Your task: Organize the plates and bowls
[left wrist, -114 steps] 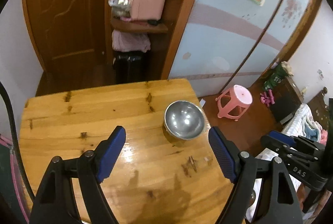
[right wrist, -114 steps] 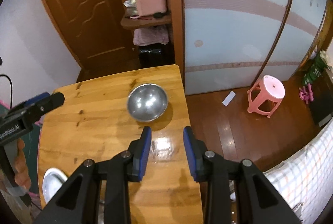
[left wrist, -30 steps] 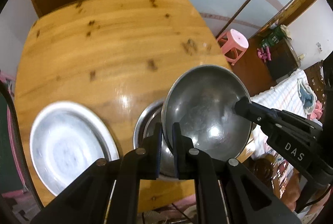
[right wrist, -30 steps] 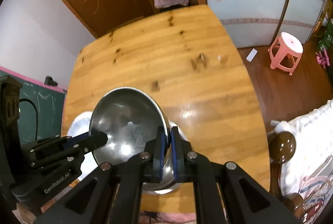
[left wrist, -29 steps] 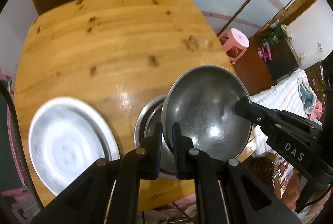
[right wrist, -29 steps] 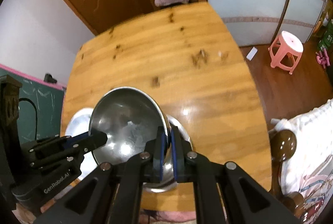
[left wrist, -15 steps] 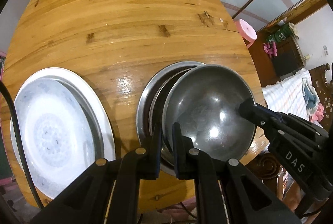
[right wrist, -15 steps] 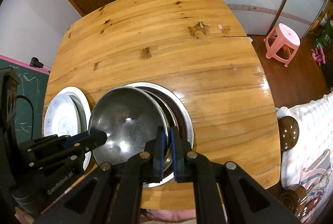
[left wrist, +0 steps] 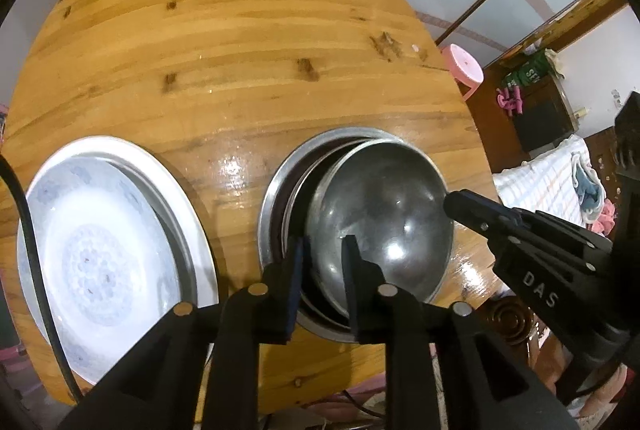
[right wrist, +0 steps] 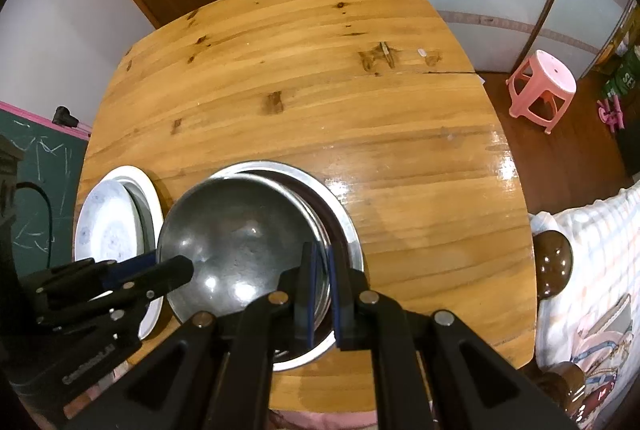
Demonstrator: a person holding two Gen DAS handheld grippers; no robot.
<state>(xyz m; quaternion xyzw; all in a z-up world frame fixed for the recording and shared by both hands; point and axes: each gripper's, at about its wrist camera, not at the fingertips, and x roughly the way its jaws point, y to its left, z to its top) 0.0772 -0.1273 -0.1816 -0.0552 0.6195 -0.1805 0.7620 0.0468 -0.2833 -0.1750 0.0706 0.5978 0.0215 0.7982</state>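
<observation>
A steel bowl rests tilted in a stack of metal bowls near the table's front edge. My left gripper has its jaws parted around the bowl's near-left rim, with a visible gap. My right gripper straddles the opposite rim with jaws slightly apart. A stack of white plates lies to the left of the bowls.
The wooden table stretches away beyond the stacks. A pink stool stands on the floor at right. A door and shelves are behind the table, and a bed lies at right.
The bowl was carried down and lowered into the bowl stack. Both grippers' jaws have since parted on its rim.
</observation>
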